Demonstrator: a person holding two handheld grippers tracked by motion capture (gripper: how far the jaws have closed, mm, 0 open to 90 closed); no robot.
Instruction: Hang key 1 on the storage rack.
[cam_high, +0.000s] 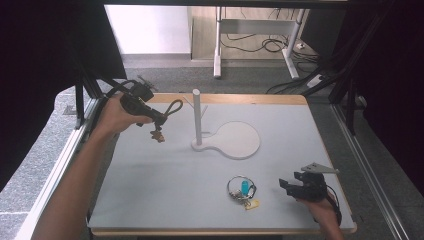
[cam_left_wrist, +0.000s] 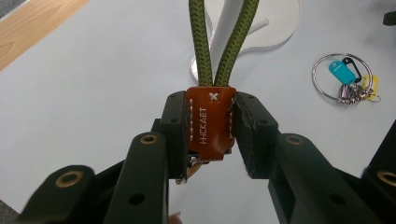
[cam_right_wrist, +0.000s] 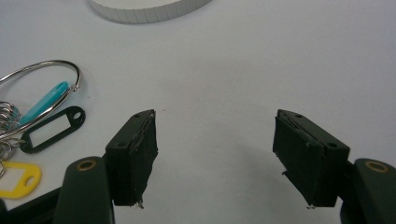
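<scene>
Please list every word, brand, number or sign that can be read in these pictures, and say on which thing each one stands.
"HICKAET", as far as it can be read: pale letters down the brown leather tab on the green cord loop, in the left gripper view.
"X": a stitched cross at the top of that tab.
Key tags on the ring: no writing can be read; the label windows look blank.

The keychain (cam_left_wrist: 210, 123) has a brown leather tab and a green cord loop (cam_left_wrist: 223, 44). It is held up above the counter (cam_high: 165, 185), the loop pointing toward the white stand (cam_high: 198, 120).
</scene>
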